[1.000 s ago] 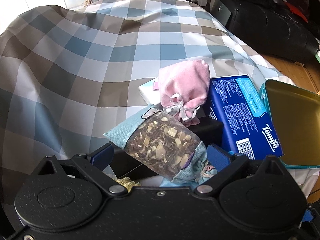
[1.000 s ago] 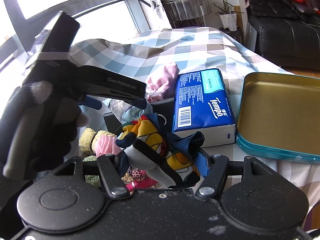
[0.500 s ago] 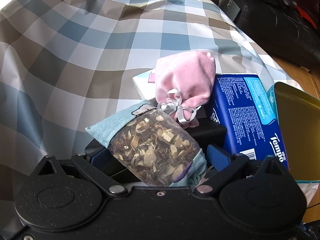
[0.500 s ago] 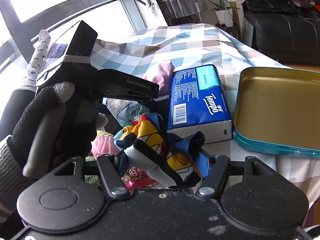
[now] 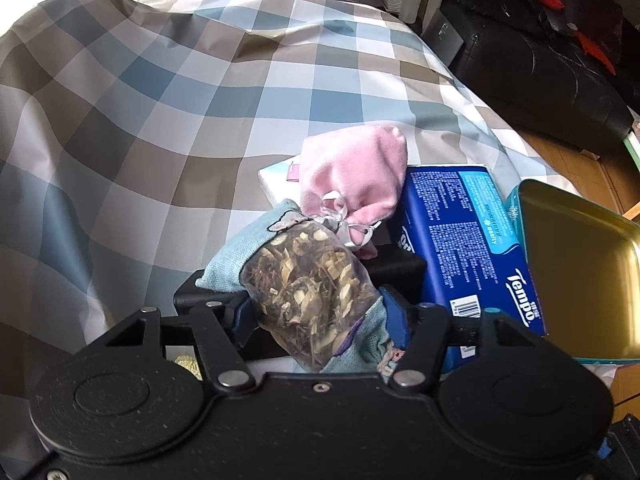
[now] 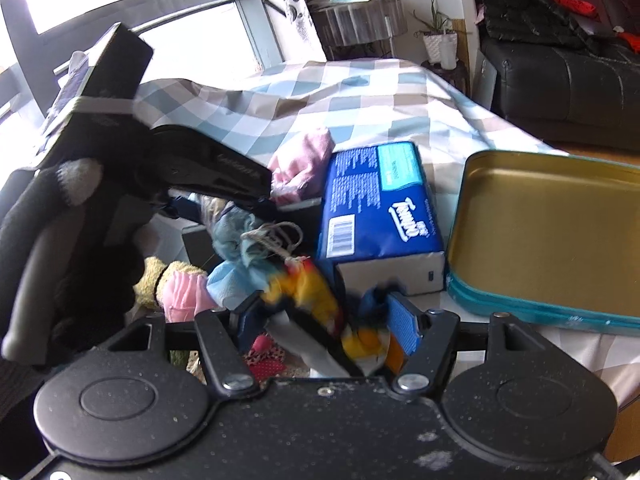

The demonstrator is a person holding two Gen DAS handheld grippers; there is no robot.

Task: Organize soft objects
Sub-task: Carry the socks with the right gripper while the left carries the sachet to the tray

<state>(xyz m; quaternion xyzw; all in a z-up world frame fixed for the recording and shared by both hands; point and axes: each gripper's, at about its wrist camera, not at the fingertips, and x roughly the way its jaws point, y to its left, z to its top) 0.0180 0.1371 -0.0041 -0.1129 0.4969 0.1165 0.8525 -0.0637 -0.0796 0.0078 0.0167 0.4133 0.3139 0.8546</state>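
Note:
My left gripper point(image 5: 316, 312) is shut on a light blue sachet of dried herbs point(image 5: 308, 284) and holds it above a black box point(image 5: 400, 268). A pink velvet pouch point(image 5: 356, 176) lies just beyond it. My right gripper point(image 6: 324, 320) is shut on a multicoloured cloth point(image 6: 316, 300), blurred in the right wrist view. The left gripper point(image 6: 224, 172) also shows there, with the sachet point(image 6: 236, 236) hanging from it. A yellow plush toy point(image 6: 160, 280) and a pink soft piece point(image 6: 184, 296) lie below it.
A blue Tempo tissue pack point(image 5: 464, 240) lies right of the box; it also shows in the right wrist view point(image 6: 380, 200). An open teal tin with gold inside point(image 6: 552, 232) sits at the right edge. A checked cloth point(image 5: 160, 100) covers the surface. A black sofa point(image 6: 568, 92) stands behind.
My left gripper has risen and tilted with the sachet still held. My right gripper has moved with the multicoloured cloth, which now looks blurred and lower between the fingers.

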